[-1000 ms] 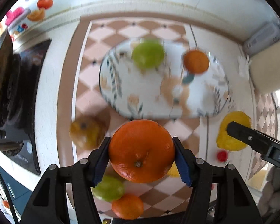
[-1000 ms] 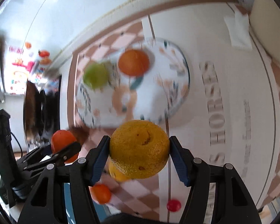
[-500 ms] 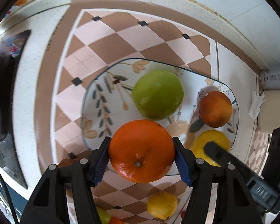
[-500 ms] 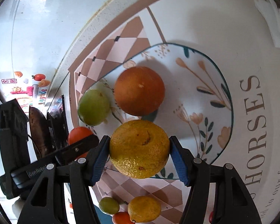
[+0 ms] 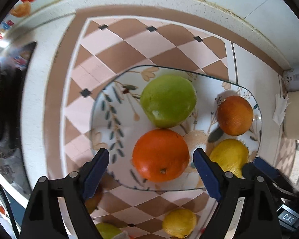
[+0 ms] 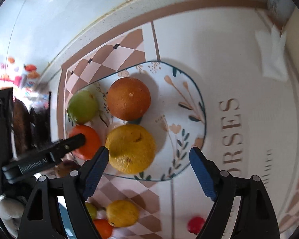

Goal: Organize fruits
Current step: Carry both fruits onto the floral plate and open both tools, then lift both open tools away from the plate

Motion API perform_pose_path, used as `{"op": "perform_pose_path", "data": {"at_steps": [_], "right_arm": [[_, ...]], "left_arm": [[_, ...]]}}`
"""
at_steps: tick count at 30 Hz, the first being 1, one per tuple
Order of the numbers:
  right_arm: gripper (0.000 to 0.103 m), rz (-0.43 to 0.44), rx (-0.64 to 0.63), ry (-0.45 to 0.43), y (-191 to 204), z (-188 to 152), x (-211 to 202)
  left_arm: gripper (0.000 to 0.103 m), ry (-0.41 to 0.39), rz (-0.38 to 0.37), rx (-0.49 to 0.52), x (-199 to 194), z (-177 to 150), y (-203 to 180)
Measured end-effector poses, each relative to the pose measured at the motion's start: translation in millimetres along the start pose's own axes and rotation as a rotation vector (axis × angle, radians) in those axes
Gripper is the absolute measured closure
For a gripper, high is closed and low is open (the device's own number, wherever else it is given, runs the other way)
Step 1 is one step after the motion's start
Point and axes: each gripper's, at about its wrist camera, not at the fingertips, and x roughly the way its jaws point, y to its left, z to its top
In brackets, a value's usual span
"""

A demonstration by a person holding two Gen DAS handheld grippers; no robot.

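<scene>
Left wrist view: the left tongs (image 5: 151, 159) are standing wide apart, their blue pads clear of the bright orange (image 5: 160, 155) sitting between them. That orange is resting on the near part of the floral plate (image 5: 107, 119) and is touching the green fruit (image 5: 168, 101) just beyond it. A darker orange (image 5: 235, 115) is lying at the far right of the plate, and a yellow citrus (image 5: 229, 155) is sitting just nearer than it, beside the right pad. The right tongs (image 5: 267, 169) are showing only in part at the right edge. The plate is resting on a table (image 5: 149, 39) covered with a brown and pink checked cloth. A small lemon (image 5: 179, 223) and part of a second green fruit (image 5: 107, 230) are lying on the cloth near the camera.

Right wrist view: the right tongs (image 6: 149, 157) are also standing apart and gripping nothing. The yellow citrus (image 6: 130, 148) is lying on the near left part of the plate (image 6: 191, 99), close to the left pad. The darker orange (image 6: 128, 98) is sitting just beyond it, the green fruit (image 6: 82, 107) to the left. One finger of the left tongs (image 6: 73, 142) is crossing in front of the bright orange (image 6: 90, 141). Off the plate, a lemon (image 6: 122, 213), a small orange (image 6: 102, 228) and a red ball (image 6: 196, 224) are lying near the camera.
</scene>
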Motion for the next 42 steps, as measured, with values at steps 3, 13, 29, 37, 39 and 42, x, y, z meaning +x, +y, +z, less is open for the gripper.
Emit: {"op": "perform_pose_path", "data": {"at_steps": [3,13,29,37,39,42], "right_arm": [[0.018,-0.08,-0.065,-0.031,13.7,-8.8,-11.7],[0.009,-0.269,-0.168,-0.1,36.4,-47.8,-41.4],[0.009,-0.303,-0.193,-0.252,64.8,-117.6,-107.9],[0.009,-0.289,-0.194,-0.303,74.5,-147.3,-138.0],[0.009,-0.279,-0.191,-0.313,76.8,-155.1,-145.9],[0.009,-0.262,-0.189,-0.327,81.5,-164.8,-157.4]], "left_arm": [[0.017,-0.045,0.051,0.011,-14.5,-12.6,2.3],[0.017,-0.167,0.136,0.03,-58.4,-64.3,22.5],[0.017,-0.341,0.129,0.078,-128.4,-136.6,20.9],[0.017,-0.402,0.112,0.103,-155.1,-163.0,19.1],[0.017,-0.414,0.102,0.102,-163.0,-170.0,19.8],[0.017,-0.432,0.087,0.098,-174.0,-178.0,21.1]]}}
